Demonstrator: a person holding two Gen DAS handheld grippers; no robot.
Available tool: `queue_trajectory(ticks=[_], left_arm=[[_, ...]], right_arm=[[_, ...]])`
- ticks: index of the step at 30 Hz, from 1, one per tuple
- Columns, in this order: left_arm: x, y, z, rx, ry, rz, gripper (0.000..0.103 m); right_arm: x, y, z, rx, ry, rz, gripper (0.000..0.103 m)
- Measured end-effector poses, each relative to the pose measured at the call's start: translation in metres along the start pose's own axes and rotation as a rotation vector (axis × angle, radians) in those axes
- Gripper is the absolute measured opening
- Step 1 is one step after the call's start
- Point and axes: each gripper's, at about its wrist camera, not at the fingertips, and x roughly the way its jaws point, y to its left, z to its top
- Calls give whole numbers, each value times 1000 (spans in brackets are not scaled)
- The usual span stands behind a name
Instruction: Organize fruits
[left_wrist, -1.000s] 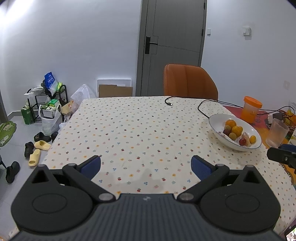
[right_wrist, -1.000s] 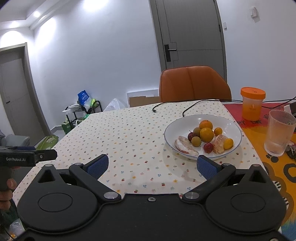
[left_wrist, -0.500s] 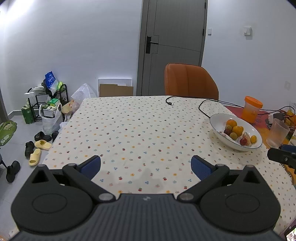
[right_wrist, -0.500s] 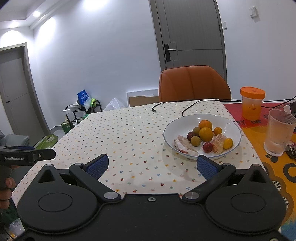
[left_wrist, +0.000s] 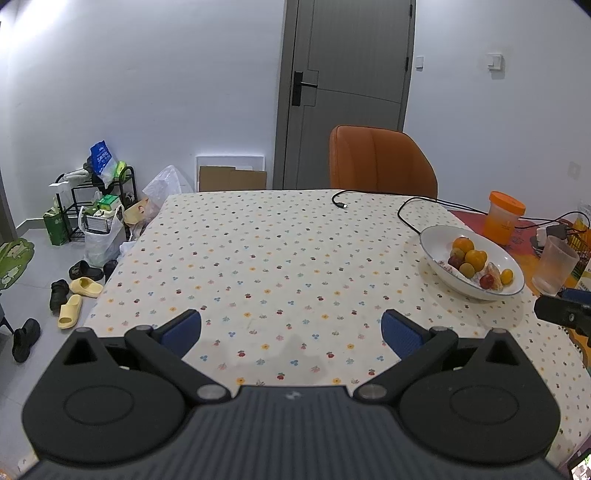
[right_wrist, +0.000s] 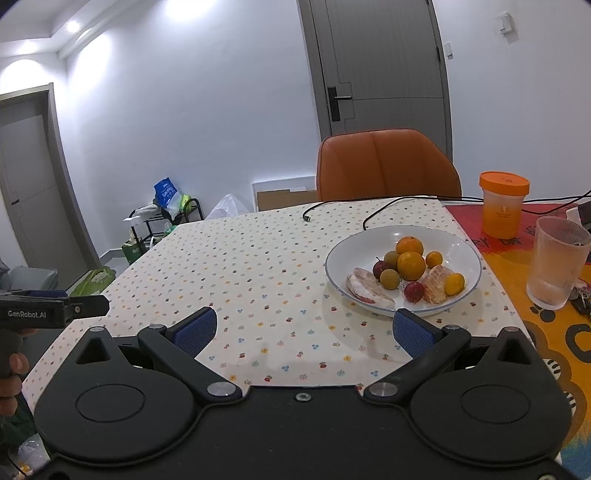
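One white bowl (right_wrist: 402, 243) on the dotted counter (right_wrist: 258, 266), holding oranges (right_wrist: 410, 265), small green-yellow fruits (right_wrist: 390, 279), dark red plums (right_wrist: 413, 291) and peeled citrus pieces (right_wrist: 369, 291). Just right of it, an orange-lidded jar (right_wrist: 503, 208) with orange contents and a ribbed glass (right_wrist: 557, 262), contents unclear. Both grippers hovering above the counter's near edge: left gripper (left_wrist: 291, 328) fingers spread wide, gripping nothing, bowl well off to its right; right gripper (right_wrist: 303, 330) fingers equally spread, bowl just beyond its right finger (right_wrist: 413, 332).
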Motion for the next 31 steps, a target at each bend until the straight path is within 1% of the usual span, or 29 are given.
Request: queue_trajectory(ticks=[13,22,31], left_arm=[[3,4,-1,-19,13,11,103],[4,2,-2,-11,11,6,103],[7,-3,-3,0,28,-10,103]], right_arm=[[1,0,-1,-1,4,-1,103],[4,-1,-5,-3,13,-4,103],[6,-6,-8,8,23,-14,103]])
